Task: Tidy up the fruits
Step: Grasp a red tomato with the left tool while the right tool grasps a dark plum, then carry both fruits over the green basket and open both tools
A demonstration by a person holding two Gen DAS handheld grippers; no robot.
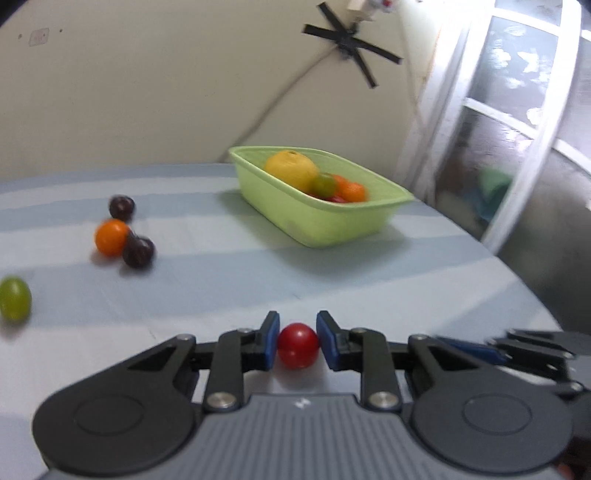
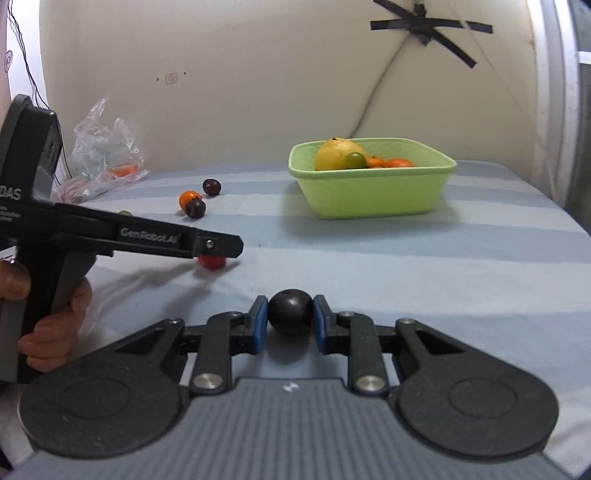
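My left gripper [image 1: 297, 341] is shut on a small red fruit [image 1: 297, 345], its blue pads pressing both sides. In the right wrist view the same left gripper [image 2: 218, 254] reaches in from the left with the red fruit [image 2: 211, 262] under its tip. My right gripper [image 2: 290, 314] is shut on a dark purple fruit [image 2: 290, 312]. A green basket [image 1: 328, 221] [image 2: 373, 195] holds a yellow citrus, a green grape and orange fruits. Loose on the striped cloth lie an orange fruit [image 1: 110, 237], two dark fruits [image 1: 138, 251] [image 1: 122, 207] and a green grape [image 1: 14, 298].
A crumpled clear plastic bag [image 2: 99, 162] lies at the back left by the wall. A person's hand [image 2: 51, 325] grips the left gripper's handle. A window frame [image 1: 517, 129] stands to the right of the table, and black tape holds a cable on the wall [image 2: 424, 26].
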